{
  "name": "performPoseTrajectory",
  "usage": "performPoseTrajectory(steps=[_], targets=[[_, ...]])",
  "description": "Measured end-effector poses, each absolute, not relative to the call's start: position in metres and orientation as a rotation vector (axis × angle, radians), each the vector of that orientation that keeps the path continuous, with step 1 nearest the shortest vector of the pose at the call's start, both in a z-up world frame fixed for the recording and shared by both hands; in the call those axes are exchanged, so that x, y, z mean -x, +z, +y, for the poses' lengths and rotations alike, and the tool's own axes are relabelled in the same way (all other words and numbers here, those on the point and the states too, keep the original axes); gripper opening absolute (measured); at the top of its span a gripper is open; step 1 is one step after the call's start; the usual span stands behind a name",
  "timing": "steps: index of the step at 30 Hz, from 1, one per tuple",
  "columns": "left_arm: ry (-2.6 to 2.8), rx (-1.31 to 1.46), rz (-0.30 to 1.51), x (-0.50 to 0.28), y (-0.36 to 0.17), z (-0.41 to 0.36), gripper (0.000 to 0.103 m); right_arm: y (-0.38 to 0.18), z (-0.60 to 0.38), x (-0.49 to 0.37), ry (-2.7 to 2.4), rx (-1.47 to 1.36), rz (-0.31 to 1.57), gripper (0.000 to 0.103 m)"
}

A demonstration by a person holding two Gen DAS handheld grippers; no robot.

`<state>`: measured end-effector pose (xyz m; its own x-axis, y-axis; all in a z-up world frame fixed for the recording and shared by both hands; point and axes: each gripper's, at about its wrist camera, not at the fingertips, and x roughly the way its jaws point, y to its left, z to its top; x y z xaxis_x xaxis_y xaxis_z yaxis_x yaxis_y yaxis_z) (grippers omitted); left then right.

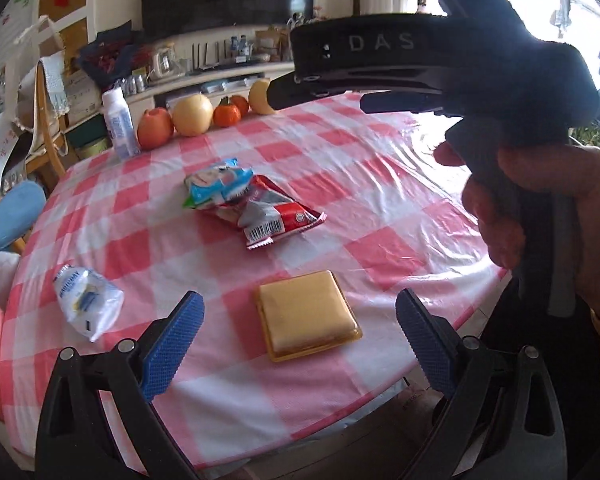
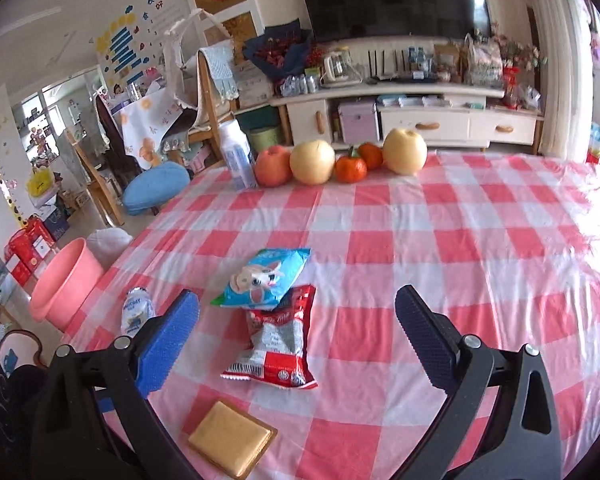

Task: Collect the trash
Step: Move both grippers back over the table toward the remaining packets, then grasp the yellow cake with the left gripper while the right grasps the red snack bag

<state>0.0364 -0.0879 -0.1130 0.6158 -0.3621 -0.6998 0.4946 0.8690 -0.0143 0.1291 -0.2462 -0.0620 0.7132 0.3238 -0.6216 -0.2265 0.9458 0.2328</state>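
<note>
Both grippers hover over the checked tablecloth (image 2: 440, 248) with nothing between their fingers. The left gripper (image 1: 300, 344) stands wide apart, the gold box (image 1: 306, 314) lying just beyond it. The right gripper (image 2: 298, 336) is also spread wide, with the red wrapper (image 2: 278, 344) in the gap below it. A blue wrapper (image 2: 266, 278) overlaps the red wrapper's far end. A crumpled white pouch (image 1: 86, 304) lies left of the red wrapper, near the table edge. A pink bin (image 2: 64, 284) stands beyond that edge.
</note>
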Motion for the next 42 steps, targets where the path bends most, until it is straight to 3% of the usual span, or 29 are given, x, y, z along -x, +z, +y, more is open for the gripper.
performPoseTrajectory(steps=[5,8,17,26,42], targets=[[-0.445,-0.159,0.804,-0.05,-0.121,-0.088,0.094,-0.079,-0.246,-0.138,0.347,-0.152,0.789,0.099],[-0.424,-0.138,0.84,-0.058,-0.128,-0.088,0.08,-0.085,-0.246,-0.141,0.366,-0.162,0.809,0.099],[-0.43,-0.162,0.869,-0.063,-0.137,-0.1,0.079,-0.097,-0.239,-0.149,0.447,-0.171,0.863,0.099],[-0.428,-0.142,0.899,-0.069,-0.146,-0.103,0.064,-0.115,-0.232,-0.159,0.476,-0.159,0.913,0.097],[-0.434,-0.048,0.885,-0.075,-0.137,-0.086,0.062,-0.128,-0.227,-0.17,0.493,-0.144,0.94,0.089]])
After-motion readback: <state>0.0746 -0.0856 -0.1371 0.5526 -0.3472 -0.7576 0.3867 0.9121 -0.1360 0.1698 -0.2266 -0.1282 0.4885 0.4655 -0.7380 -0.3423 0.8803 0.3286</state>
